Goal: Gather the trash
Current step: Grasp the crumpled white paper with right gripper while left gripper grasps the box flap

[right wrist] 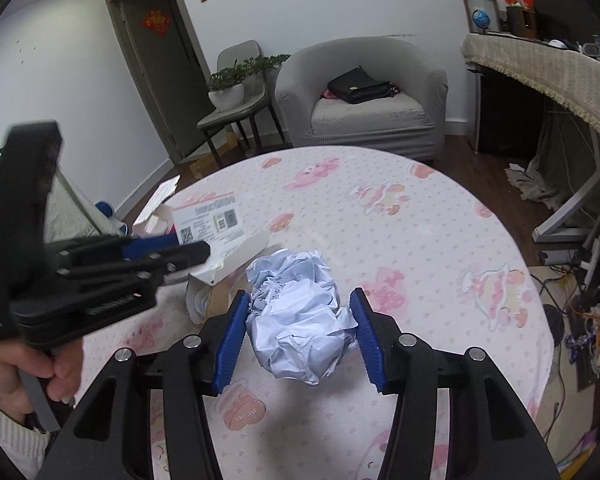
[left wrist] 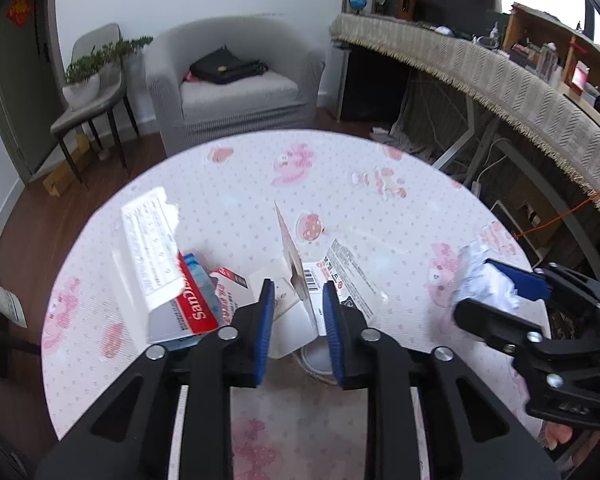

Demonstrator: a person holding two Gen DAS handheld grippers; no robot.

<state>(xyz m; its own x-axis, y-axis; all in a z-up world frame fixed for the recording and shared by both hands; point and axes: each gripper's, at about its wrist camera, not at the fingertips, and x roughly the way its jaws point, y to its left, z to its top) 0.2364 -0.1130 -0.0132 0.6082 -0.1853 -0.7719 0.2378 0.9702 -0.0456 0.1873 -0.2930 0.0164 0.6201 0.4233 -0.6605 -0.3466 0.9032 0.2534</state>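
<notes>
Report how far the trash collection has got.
Nothing looks collected yet; no bin is in view. In hand: the right gripper is open around the crumpled paper ball, not yet closed on it. The left gripper is open over the torn white packaging. Left: the SanDisk box and the printed label sheet on the table.
</notes>
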